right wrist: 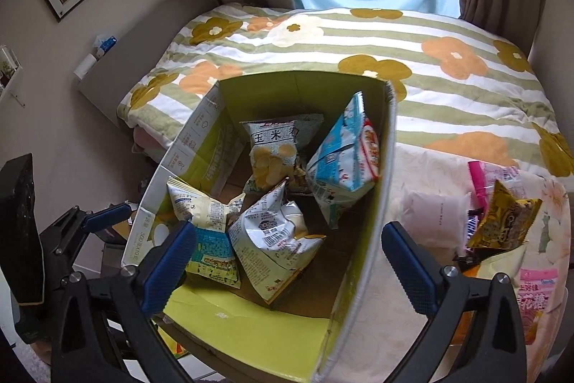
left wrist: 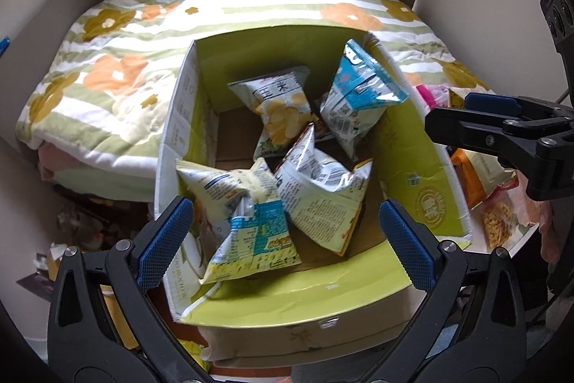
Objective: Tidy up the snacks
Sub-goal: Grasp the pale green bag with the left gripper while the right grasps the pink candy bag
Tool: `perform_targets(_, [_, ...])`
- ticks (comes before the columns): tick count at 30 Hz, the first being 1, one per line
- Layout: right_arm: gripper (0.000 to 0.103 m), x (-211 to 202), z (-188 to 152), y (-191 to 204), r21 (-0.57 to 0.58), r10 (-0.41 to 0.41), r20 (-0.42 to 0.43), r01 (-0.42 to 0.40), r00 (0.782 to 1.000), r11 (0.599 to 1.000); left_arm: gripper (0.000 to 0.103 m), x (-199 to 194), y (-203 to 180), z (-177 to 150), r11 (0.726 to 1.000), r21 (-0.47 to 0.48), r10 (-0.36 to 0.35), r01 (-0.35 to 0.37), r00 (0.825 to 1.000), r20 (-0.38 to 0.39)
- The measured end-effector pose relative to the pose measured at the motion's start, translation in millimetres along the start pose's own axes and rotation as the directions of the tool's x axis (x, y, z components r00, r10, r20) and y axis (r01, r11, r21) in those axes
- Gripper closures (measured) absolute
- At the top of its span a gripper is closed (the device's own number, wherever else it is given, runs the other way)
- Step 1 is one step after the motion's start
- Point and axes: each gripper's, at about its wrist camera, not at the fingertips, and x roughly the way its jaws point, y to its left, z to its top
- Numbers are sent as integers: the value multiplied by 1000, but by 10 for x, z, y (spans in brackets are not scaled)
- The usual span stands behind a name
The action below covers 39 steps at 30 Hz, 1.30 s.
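Snacks fill the green-lined cardboard box (left wrist: 412, 174) that sits just ahead of both tongs. The left gripper (left wrist: 285, 232) hangs over the box's near edge with its blue pads (left wrist: 165, 239) wide apart and nothing pinched; a blue-and-yellow packet (left wrist: 251, 239) lies between and just beyond them. The right gripper (right wrist: 287, 261) also stands fully spread and empty, above a silver crumpled bag (right wrist: 276, 236) in the box's near half. Farther from the tongs, a corn chip bag (right wrist: 274, 149) leans against the far wall, with a blue-and-white pouch (right wrist: 344, 160) to its right. Outside the box, beyond the right gripper's right finger, a gold packet (right wrist: 506, 221) and a pink marshmallow bag (right wrist: 538, 289) lie on a pale cloth. A floral striped quilt (right wrist: 430, 96) spreads behind everything.
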Motion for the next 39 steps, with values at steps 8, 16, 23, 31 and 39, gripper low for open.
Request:
perform_targets(8, [0,-516,-112,-434,-8,-52,56,52,997,999,0,-140,-526,58,999,-3,-37,37,998,58])
perform_targets(16, [0,-1055,-324,-1155,15,-120,85,119,989,993,0,-226,-1346,119,996,-7,-92,93,991,98])
perform_targets(23, [0,-1352,-540,-1819,70,-116,88,110,989,991,0,-166,-2079,131,989,-6,-145,146,985,93])
perform_targets(31, [0,-1350,-837,-2463,127,-99,40,93,994,988,0,187,-2656,90,966,-100,-237,238,971,23])
perform_targets(39, [0,-971,-1120,-2881,184,-20,-35,26,999,983,0,886,-2790,53,917,-235,-348,324,935,-69])
